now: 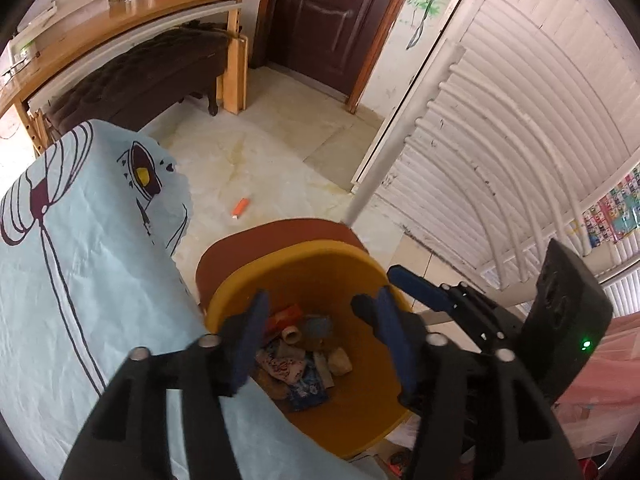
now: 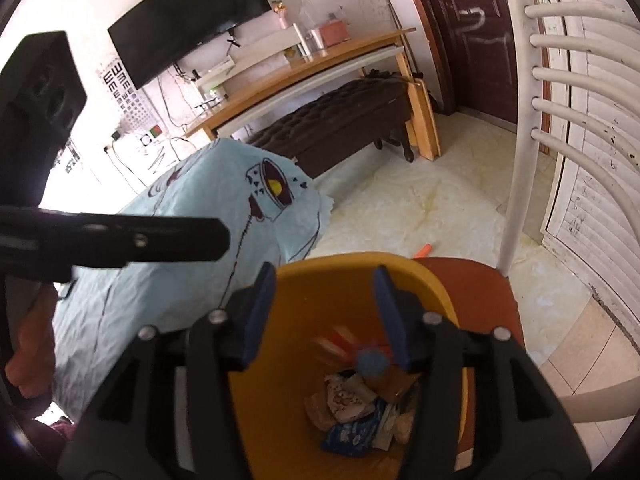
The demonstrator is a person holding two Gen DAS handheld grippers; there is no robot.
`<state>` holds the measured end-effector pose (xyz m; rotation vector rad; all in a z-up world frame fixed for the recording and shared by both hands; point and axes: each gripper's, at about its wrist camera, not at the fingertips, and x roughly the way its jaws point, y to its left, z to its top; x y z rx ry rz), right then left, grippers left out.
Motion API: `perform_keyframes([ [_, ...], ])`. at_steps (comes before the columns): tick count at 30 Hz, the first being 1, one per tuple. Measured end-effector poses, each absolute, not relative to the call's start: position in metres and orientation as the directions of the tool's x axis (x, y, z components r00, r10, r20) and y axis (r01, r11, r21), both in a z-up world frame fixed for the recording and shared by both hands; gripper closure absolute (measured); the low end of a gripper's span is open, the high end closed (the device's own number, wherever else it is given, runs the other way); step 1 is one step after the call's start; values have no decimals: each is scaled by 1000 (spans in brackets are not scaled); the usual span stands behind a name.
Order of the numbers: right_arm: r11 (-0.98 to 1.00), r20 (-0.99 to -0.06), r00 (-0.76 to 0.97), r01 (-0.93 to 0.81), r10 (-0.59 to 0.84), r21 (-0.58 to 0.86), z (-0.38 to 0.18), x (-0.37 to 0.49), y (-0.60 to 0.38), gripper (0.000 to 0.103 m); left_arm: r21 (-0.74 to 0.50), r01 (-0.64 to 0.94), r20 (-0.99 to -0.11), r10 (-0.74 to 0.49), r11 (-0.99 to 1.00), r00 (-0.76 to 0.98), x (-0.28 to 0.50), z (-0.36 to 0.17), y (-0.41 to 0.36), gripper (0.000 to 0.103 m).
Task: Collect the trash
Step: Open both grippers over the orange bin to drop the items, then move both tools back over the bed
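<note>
Both grippers, left gripper (image 1: 316,312) and right gripper (image 2: 324,300), above the yellow bin (image 1: 312,252), wide open, holding nothing. Wrappers (image 1: 298,364) heaped at bin bottom: probably light, crumply, soft; best pinched at an edge. Orange scrap (image 1: 240,208) on floor beyond bin.

An eye chart (image 2: 124,88) of rows of letter E shapes in shrinking sizes was seen on the white wall below the dark screen (image 2: 188,20). White chalk scrawl was seen on the dark brown door (image 1: 324,12), but it could not be read as words.
</note>
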<state>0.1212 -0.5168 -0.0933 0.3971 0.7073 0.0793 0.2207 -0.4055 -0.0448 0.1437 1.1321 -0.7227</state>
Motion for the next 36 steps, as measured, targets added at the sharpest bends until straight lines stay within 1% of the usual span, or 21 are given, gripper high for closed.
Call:
perform_keyframes([
  [2,923,-613,764,61,202,380,-92,119,-516,54,-245,598,-855,-461,763,238,216,-39,-402,48],
  [4,921,-604,771,59,202,385,-89,118,-517,50,-234,604,-843,-468,762,265,209,-32,-393,48],
  [5,919,-598,775,58,204,389,-87,116,-517,43,-220,605,-837,-467,766,286,205,-29,-384,48],
  [6,917,-589,781,56,206,395,-85,115,-518,38,-210,603,-833,-463,770,301,201,-26,-378,48],
  [8,915,-581,786,50,211,399,-82,113,-516,35,-204,590,-825,-462,781,326,197,-22,-366,48],
  [10,916,-572,792,42,213,400,-77,112,-513,28,-198,569,-811,-460,798,362,194,-15,-345,46],
  [11,915,-567,794,37,217,402,-74,112,-511,22,-192,565,-808,-456,803,373,194,-12,-341,45],
  [14,910,-553,797,11,242,414,-64,111,-503,16,-162,533,-781,-438,830,445,190,2,-308,43],
  [18,921,-549,798,-21,249,389,-47,112,-481,9,-150,479,-743,-418,865,522,188,14,-268,42],
  [23,934,-534,804,-71,261,350,-21,112,-444,7,-61,391,-697,-319,918,642,176,18,-213,42],
  [28,948,-525,810,-116,263,297,3,115,-398,6,-36,319,-664,-261,947,700,165,20,-160,42],
  [31,951,-524,807,-143,272,274,11,117,-369,6,-50,286,-649,-249,957,719,157,21,-131,42],
  [34,949,-505,816,-155,281,276,15,117,-343,6,-73,263,-624,-250,962,741,153,21,-104,35],
  [36,944,-496,818,-162,292,287,13,119,-326,6,-71,227,-591,-224,971,775,145,20,-88,23],
])
